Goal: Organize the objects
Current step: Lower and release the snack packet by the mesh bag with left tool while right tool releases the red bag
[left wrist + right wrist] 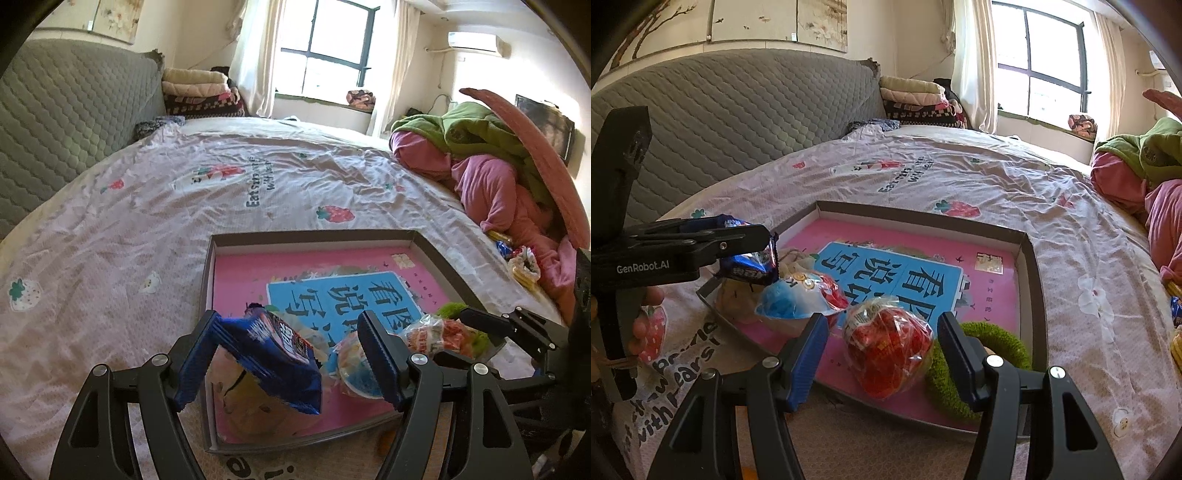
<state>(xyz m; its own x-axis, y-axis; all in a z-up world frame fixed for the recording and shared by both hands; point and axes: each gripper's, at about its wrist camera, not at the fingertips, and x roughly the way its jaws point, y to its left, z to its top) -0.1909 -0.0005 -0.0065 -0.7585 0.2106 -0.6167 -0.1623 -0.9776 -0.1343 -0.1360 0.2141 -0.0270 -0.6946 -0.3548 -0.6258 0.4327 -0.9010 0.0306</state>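
A shallow cardboard tray [439, 254] [1030, 258] with a pink book in it lies on the bed. My left gripper [286, 354] [738, 240] is wide open above the tray's near left corner; a blue snack packet [280, 354] [748, 267] leans against its left finger and hangs between the jaws. My right gripper [882, 354] [476, 325] is open, its fingers either side of a red snack bag [890, 350] [439, 334] lying in the tray. A blue-and-white packet [798, 299] [356, 363] and a green fuzzy ring [993, 332] also lie in the tray.
The bed has a pink strawberry-print sheet [129, 229] and a grey quilted headboard [55, 110]. A heap of pink and green clothes [491, 166] lies at the right. More snack packets [517, 258] lie on the sheet beside that heap.
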